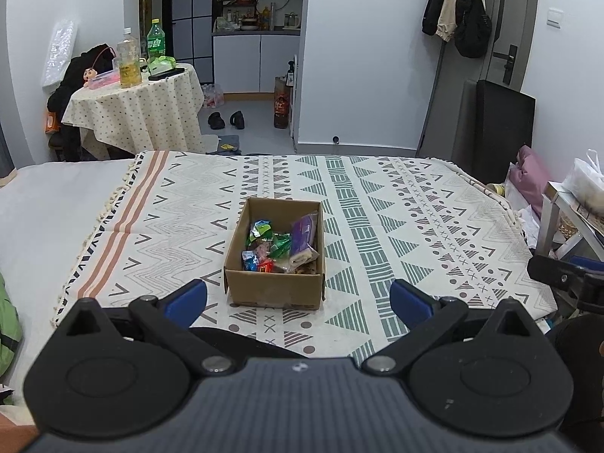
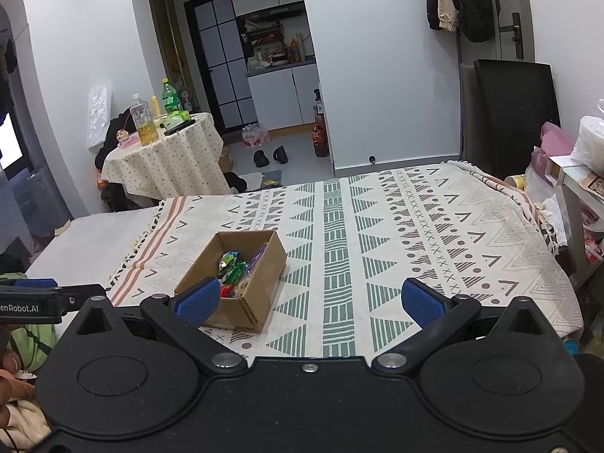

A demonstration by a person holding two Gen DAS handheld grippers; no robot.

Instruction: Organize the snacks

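Patterned cloth [image 1: 377, 204] with zigzags, triangles and stripes covers the bed-like surface on which the work happens, with a pale room behind it — a small round table [image 1: 139, 113] under a dotted cover, bottles [image 1: 129, 58] on top, a kitchen nook [image 1: 256, 19] farther back and dark coats [image 1: 458, 7] hung by a door.

In the left wrist view, the left gripper [image 1: 298, 302] hovers low over the near edge of the cloth, its blue fingertips [image 1: 187, 300] spread wide with nothing between them. The cardboard box [image 1: 275, 287] sits straight ahead of the gap, just beyond the fingertips and nearer the left one. It is open at the top and holds the snacks [image 1: 271, 245]: small wrappers in green, blue and red on the left side, and a purple packet [image 1: 304, 230] leaning against the right wall.

In the right wrist view, the right gripper [image 2: 311, 300] is also spread wide and empty. From here the cardboard box [image 2: 260, 283] lies ahead and to the left, its near corner partly hidden behind the left blue fingertip [image 2: 198, 300]; whether they touch I cannot tell. Green wrappers [image 2: 232, 264] show inside. Between and ahead of the fingers lies bare cloth — green-striped bands and triangles. Part of the other gripper shows at the far left edge.
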